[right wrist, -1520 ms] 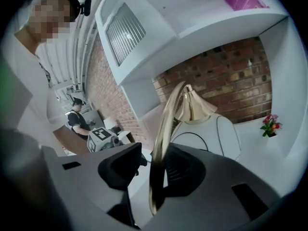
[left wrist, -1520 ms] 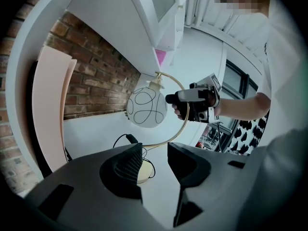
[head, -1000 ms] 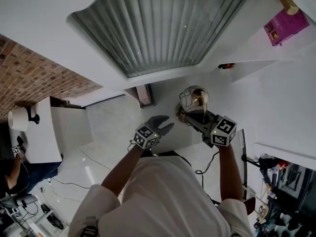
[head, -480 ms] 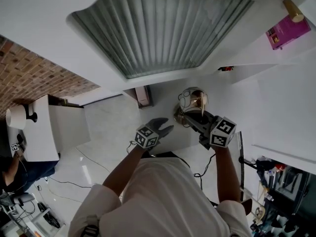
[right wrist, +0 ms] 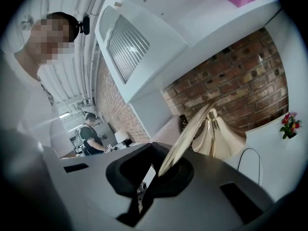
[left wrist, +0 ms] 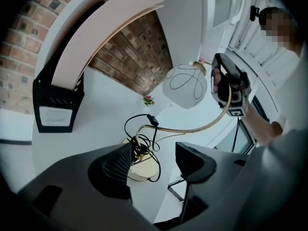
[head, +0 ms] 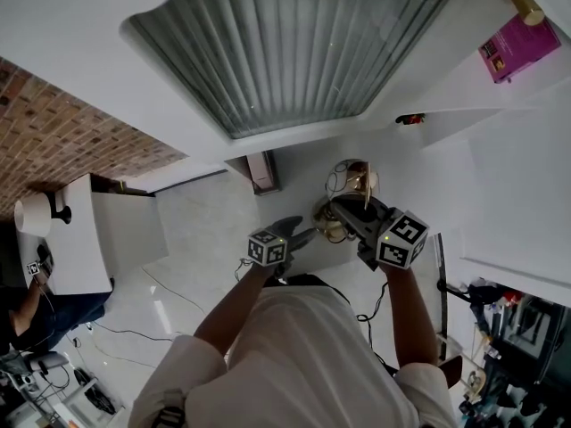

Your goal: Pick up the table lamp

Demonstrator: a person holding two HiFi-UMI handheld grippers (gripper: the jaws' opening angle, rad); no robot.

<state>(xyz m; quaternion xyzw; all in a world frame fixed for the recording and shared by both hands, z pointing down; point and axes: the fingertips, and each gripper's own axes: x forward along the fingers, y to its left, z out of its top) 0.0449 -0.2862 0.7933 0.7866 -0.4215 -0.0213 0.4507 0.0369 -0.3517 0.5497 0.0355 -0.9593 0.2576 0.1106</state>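
The table lamp has a round pale base [left wrist: 140,166], a thin curved gold stem [left wrist: 195,128] and a flared shade [left wrist: 186,86]; a black cord [left wrist: 137,124] is looped over the base. In the head view the shade [head: 353,178] sits above the base [head: 330,228] on the white surface. My right gripper [right wrist: 166,170] is shut on the gold stem [right wrist: 179,150], with the shade [right wrist: 220,137] just beyond it. My left gripper [left wrist: 154,160] is just short of the base. Its jaws are opening and nothing is between the pads. Both grippers show in the head view, left [head: 302,233] and right [head: 346,210].
A black stand holding a pink board [left wrist: 57,105] is left of the lamp. A small flower sprig [left wrist: 147,100] sits by the brick wall. A pink box [head: 516,45] lies on a shelf at upper right. A ribbed panel [head: 285,52] fills the top. Another person [right wrist: 89,134] works far behind.
My left gripper has sunk toward the lamp base and its jaws have spread wider. The right gripper, still on the stem, has lifted slightly and the shade has tilted.
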